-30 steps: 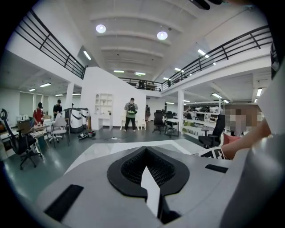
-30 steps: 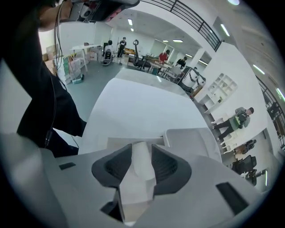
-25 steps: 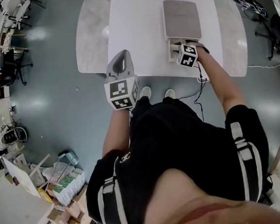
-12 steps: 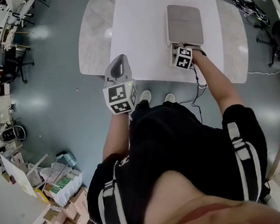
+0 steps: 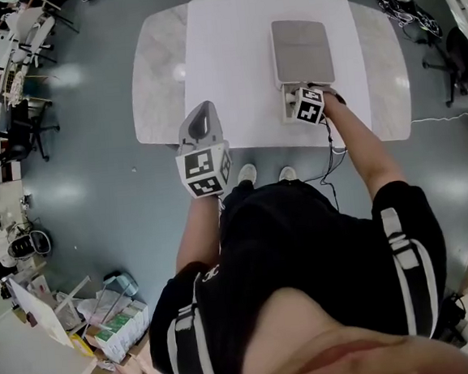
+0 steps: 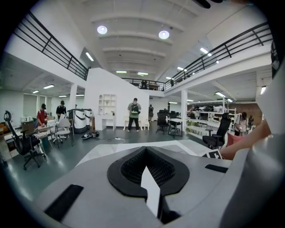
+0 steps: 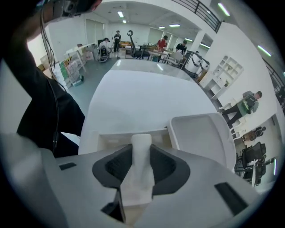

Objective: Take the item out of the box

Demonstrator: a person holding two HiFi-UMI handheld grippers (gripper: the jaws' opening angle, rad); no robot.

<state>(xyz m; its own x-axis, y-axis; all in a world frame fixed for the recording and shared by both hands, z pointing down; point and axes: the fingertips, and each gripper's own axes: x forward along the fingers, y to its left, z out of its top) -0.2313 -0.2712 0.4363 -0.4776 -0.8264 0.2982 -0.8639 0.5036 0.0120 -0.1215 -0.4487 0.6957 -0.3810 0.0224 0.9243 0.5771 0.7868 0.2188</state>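
Right gripper (image 7: pixel 141 150) dips steeply into the open box (image 5: pixel 302 50) at the table's (image 5: pixel 231 60) 5 o'clock. Its jaws, just closing, clamp the white item (image 7: pixel 140 182), not yet out. Left gripper (image 5: pixel 202 118) is parked at 7 o'clock, jaws together and empty, leaving room.

The table (image 5: pixel 158 83) has a pale grey marbled top with a plain white rectangle (image 5: pixel 230 52) on it. The box (image 5: pixel 301 46) is pale grey and the item (image 7: pixel 141 147) is white. The left gripper (image 5: pixel 201 110) is light grey, and its cube (image 5: pixel 203 170) carries black-and-white square markers. The floor (image 5: pixel 95 178) is glossy dark grey-blue.
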